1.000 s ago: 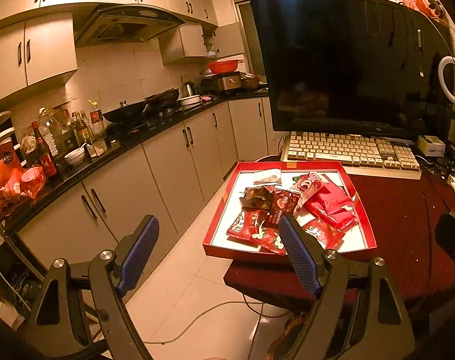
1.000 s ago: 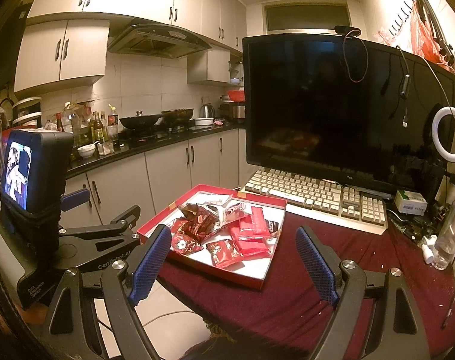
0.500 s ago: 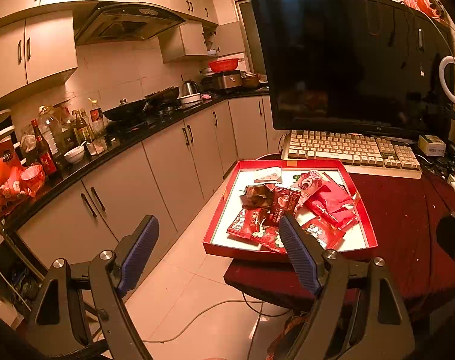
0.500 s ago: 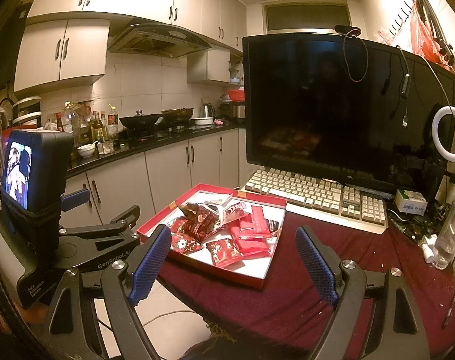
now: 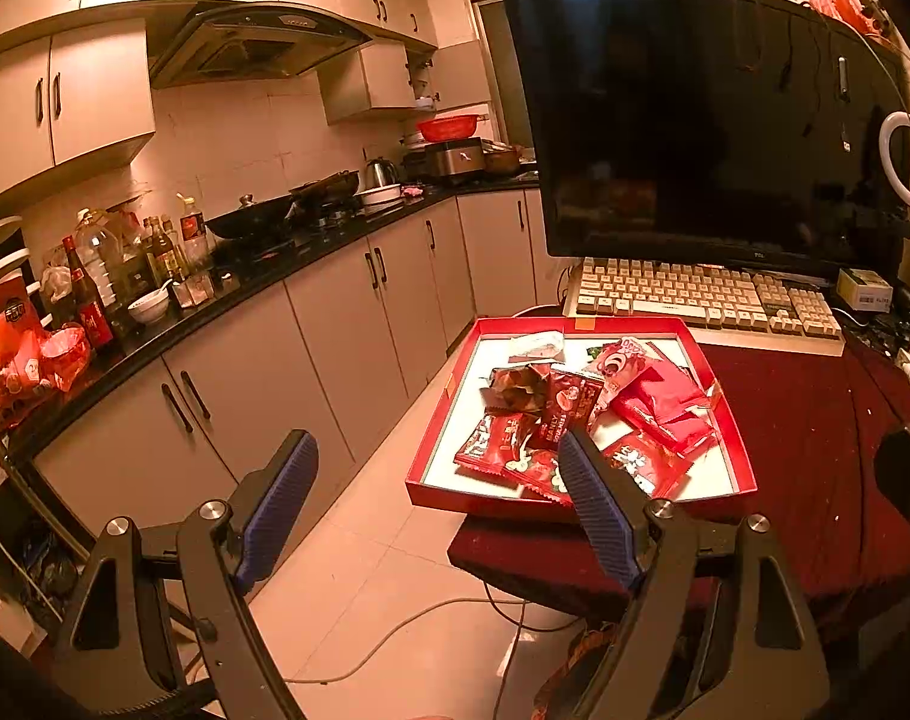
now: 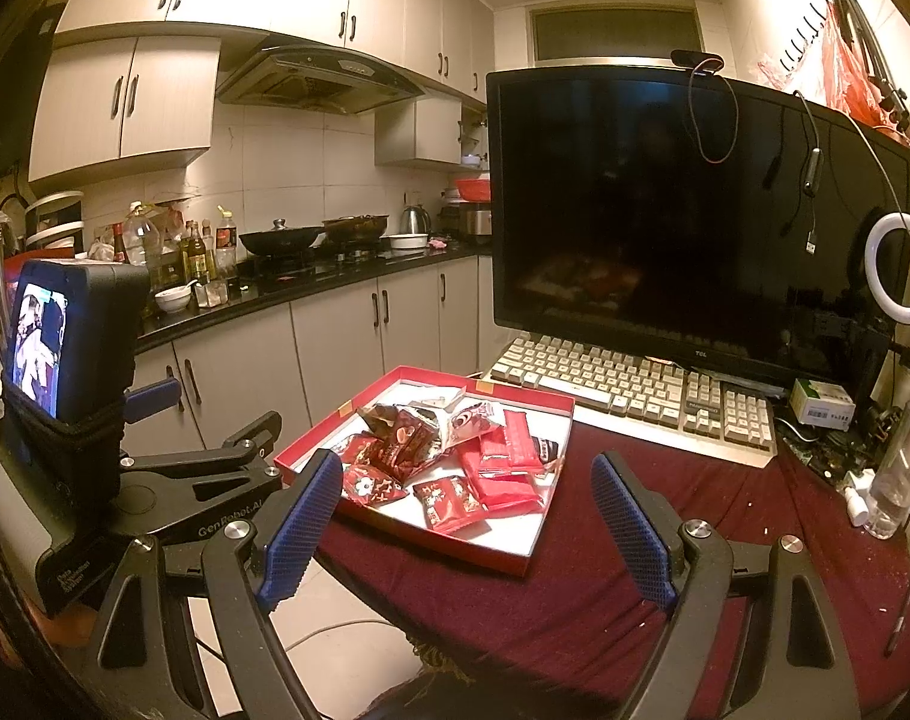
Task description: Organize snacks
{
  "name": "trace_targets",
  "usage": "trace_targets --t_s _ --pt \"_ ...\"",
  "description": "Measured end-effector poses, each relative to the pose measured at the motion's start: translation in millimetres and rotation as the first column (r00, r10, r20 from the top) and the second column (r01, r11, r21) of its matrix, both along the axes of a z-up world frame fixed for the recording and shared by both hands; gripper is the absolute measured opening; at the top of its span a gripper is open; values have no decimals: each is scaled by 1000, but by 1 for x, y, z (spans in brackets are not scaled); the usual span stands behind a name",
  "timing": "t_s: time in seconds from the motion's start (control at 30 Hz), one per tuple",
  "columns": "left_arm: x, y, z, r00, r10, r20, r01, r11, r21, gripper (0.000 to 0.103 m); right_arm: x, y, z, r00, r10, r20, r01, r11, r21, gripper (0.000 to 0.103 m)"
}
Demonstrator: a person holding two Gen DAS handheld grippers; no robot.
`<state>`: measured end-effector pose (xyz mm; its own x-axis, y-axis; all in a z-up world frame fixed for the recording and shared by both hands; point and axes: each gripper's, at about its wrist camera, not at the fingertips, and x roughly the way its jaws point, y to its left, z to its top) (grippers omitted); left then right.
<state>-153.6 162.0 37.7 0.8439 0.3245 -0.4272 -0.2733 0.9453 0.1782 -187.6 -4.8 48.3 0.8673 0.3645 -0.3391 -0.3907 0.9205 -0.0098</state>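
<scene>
A shallow red box [image 5: 437, 420] [image 6: 311, 441] with a white floor sits on the table's near left corner. Several red snack packets [image 5: 659, 402] [image 6: 506, 468] and a brown crumpled one [image 5: 515, 387] [image 6: 389, 420] lie piled inside it. My left gripper [image 5: 434, 483] hangs open, short of the box, over the floor beside the table, nothing between its blue pads [image 5: 278, 504]. My right gripper [image 6: 467, 519] is also open and empty, held in front of the box. In the right wrist view the left gripper's body [image 6: 203, 480] shows at the left.
The table has a dark red cloth [image 6: 605, 570]. Behind the box lie a beige keyboard [image 6: 629, 390] and a big dark monitor [image 6: 665, 216]. A ring light [image 6: 899, 267], small box [image 6: 821, 402] and clear bottle [image 6: 896, 474] crowd the right. Kitchen cabinets [image 5: 335, 324] run along the left.
</scene>
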Motion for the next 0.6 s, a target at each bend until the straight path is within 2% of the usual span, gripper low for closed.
trace_targets --t_s 0.6 --pt "1 -3 -4 1000 3 -5 -3 1000 -5 83 -1 2 -2 1000 0 0 0 1000 -6 86"
